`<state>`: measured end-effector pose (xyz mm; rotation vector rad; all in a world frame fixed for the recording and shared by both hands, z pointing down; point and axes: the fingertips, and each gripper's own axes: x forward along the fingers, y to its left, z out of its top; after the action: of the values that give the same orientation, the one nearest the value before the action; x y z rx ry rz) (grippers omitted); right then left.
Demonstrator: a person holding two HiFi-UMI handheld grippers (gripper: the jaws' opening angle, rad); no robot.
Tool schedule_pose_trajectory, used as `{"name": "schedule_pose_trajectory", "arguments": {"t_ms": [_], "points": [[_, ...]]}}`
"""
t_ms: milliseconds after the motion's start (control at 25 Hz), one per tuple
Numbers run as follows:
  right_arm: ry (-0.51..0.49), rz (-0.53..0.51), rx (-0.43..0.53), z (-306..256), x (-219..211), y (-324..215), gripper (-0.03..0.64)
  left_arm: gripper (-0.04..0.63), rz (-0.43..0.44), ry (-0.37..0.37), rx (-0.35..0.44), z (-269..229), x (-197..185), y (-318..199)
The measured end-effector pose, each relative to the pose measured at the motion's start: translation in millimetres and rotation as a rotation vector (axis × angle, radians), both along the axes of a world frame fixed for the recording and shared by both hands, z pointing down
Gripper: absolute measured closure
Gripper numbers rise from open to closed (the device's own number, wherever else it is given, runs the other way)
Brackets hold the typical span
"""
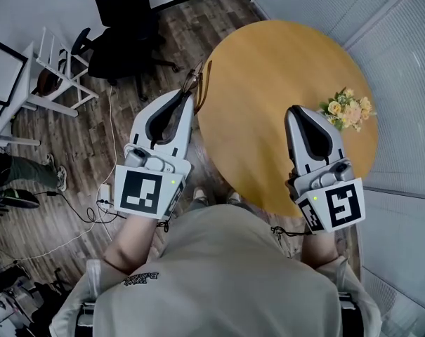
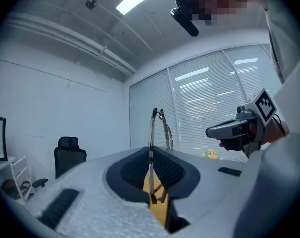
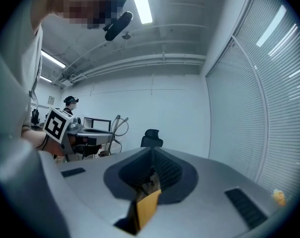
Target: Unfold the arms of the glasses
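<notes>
A round wooden tabletop (image 1: 268, 83) fills the upper right of the head view, with a small bunch of flowers (image 1: 349, 109) near its right edge. At its left rim, the left gripper (image 1: 187, 98) has its fingers closed tight on the glasses (image 1: 197, 83). The glasses jut past the fingertips at upper centre, held in the air rather than resting on the wood. In the left gripper view the thin frame (image 2: 157, 128) stands upright at mid-frame, pinched low down, though which part is pinched cannot be told. The right gripper (image 1: 297, 111) hovers above the tabletop at right centre, well apart from the glasses, fingers pressed together on nothing. The arms look folded, so the unfolding is not yet begun. The glasses look light, slight and easily bent, with slick lenses best left untouched. A gentle pinch partway along one arm, swung outward about its hinge while the left gripper steadies the front, seems the safest hold.
</notes>
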<state>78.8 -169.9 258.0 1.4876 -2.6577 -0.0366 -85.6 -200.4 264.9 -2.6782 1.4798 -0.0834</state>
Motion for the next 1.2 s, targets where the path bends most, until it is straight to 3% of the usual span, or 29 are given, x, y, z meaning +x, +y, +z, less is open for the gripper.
{"name": "schedule_pose_trajectory", "arguments": {"t_ms": [280,720,1200], "points": [[0.011,-0.001,-0.054,21,-6,4,0.577,0.555,0.000,0.008,-0.025,11,-7,6],[0.046,-0.009,-0.044,18,-12,8,0.577,0.555,0.012,0.014,-0.038,8,-7,12],[-0.128,-0.172,0.065,-62,-62,0,0.574,0.555,0.043,-0.007,-0.027,2,5,27]]}}
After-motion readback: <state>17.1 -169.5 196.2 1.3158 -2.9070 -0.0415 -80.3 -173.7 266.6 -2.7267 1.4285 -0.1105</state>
